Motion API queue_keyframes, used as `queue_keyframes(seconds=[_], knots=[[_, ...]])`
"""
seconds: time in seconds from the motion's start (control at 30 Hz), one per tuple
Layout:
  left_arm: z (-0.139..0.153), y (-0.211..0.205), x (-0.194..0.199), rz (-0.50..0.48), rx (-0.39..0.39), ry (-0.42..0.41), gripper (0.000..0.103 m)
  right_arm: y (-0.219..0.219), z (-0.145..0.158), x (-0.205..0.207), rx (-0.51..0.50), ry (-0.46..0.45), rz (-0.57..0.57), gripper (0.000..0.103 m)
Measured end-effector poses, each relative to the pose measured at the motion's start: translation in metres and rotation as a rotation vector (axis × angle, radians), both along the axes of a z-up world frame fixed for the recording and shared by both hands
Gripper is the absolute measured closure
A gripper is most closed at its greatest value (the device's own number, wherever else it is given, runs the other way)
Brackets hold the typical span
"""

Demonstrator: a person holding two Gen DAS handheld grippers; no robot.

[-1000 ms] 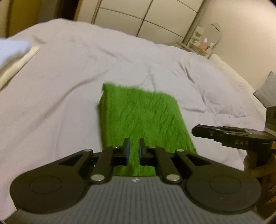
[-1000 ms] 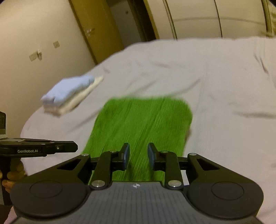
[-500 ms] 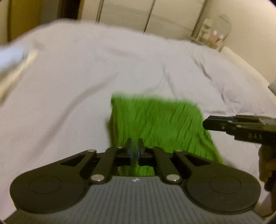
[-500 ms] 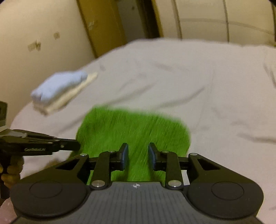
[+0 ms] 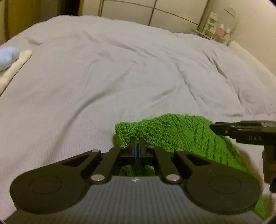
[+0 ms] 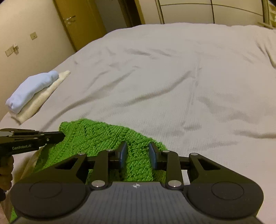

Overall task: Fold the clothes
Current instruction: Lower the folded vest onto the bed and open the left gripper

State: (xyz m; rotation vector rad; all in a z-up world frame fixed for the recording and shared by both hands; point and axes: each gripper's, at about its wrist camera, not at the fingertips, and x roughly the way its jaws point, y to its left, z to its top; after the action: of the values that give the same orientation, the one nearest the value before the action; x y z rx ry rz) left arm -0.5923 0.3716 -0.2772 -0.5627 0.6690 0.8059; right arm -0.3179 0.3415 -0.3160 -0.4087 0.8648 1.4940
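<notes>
One green knitted garment [image 5: 181, 136], bunched at the near edge of one bed [image 5: 120, 77] covered in pale grey bedding. Two grippers. Left gripper [image 5: 137, 146]: jaws closed tight on the near left corner of the green knit, with fabric showing above and below the fingers. Right gripper [image 6: 137, 153]: jaws set a moderate gap apart, straddling a raised ridge of the garment [image 6: 103, 137] without pressing it; fabric visible between the two blue-padded fingers [image 6: 123, 153]. Each gripper also seen from the side in the other's view, at the frame edge: right one [image 5: 245, 131], left one [image 6: 29, 138].

Two folded items stacked at the far left edge of the bed, well apart from the green knit: one pale blue roll [image 6: 32, 89] lying on top of one cream folded cloth [image 6: 43, 98].

Beyond the bed: one wooden door [image 6: 81, 20] with one handle, one panelled wardrobe front [image 5: 146, 15], one small shelf unit [image 5: 213, 29] in the far right corner.
</notes>
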Motion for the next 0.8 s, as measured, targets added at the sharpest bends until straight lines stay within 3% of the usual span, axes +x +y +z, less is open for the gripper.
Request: queue_keyframes(seconds=[0.13, 0.3, 0.47, 0.57, 0.7, 0.8], knots=[[0.034, -0.029, 0.001, 0.022, 0.037, 0.026, 0.096, -0.031, 0.020, 0.002, 0.042, -0.010, -0.041, 0.071], [0.051, -0.087, -0.009, -0.030, 0.014, -0.005, 0.096, -0.087, 0.042, -0.012, 0.088, 0.040, -0.040, 0.066], [0.034, -0.155, -0.028, -0.101, -0.021, -0.047, 0.096, -0.152, 0.044, -0.039, 0.102, 0.111, -0.045, 0.066], [0.013, -0.184, -0.042, -0.073, -0.032, -0.042, 0.095, -0.189, 0.031, -0.062, 0.090, 0.142, -0.021, 0.066], [-0.001, -0.204, -0.049, -0.025, -0.017, -0.010, 0.095, -0.200, 0.000, -0.088, -0.021, 0.071, 0.000, 0.066], [0.009, -0.216, -0.047, -0.005, -0.008, 0.041, 0.095, -0.201, 0.003, -0.087, -0.042, 0.087, -0.034, 0.065]])
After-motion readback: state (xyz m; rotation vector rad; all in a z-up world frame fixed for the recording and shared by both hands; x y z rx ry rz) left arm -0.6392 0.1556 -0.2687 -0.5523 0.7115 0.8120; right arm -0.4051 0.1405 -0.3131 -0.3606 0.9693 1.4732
